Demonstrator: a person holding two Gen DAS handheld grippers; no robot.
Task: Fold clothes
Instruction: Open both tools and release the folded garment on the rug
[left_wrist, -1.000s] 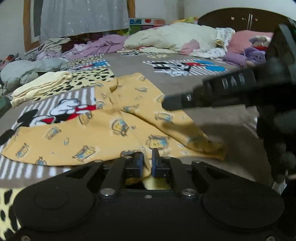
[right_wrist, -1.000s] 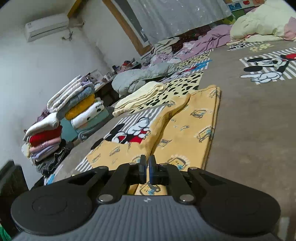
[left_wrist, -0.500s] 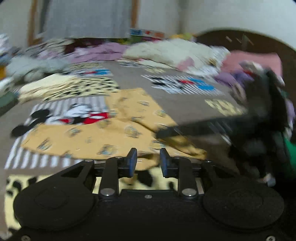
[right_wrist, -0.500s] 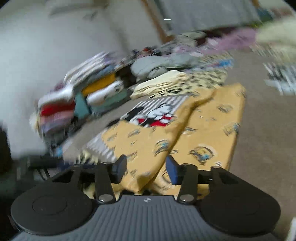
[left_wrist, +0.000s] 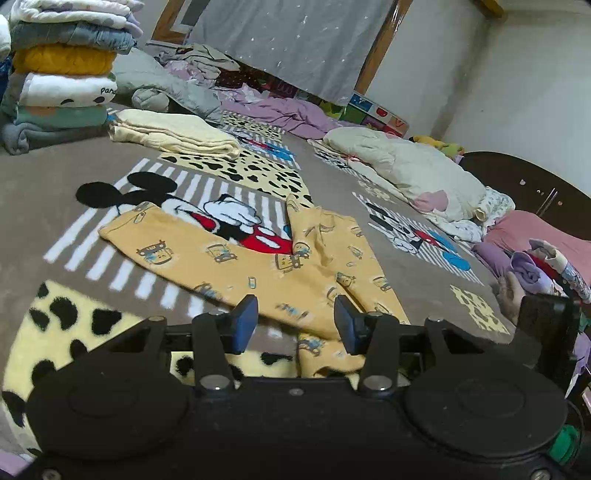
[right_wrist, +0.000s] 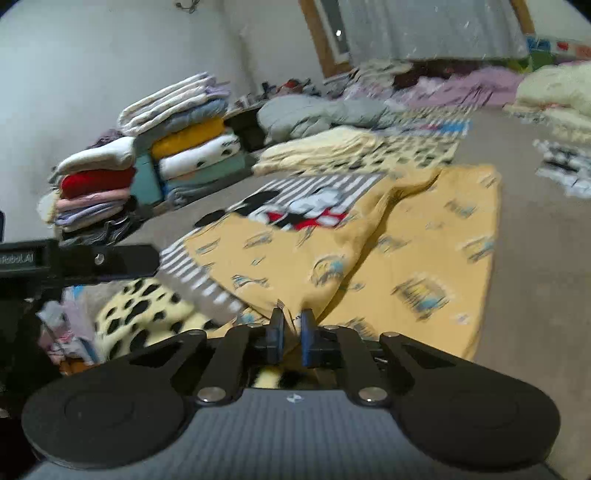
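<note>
Yellow pants with small car prints lie spread on the cartoon-mouse blanket, legs pointing away and forming a V. My left gripper hovers open just above their near waist edge, nothing between its blue pads. In the right wrist view, which is motion-blurred, the same pants run away from my right gripper. Its fingers are drawn close together with a fold of the yellow waist edge pinched between them. The left gripper's black body shows at the left edge.
Stacks of folded clothes stand at the bed's left side. A folded cream blanket, a grey duvet, purple clothes and a cream duvet lie beyond. A hand and dark headboard are at right.
My left gripper opened, let go of the pants' waist and swung left. My right gripper opened half a second ago and has now closed on the waist edge.
</note>
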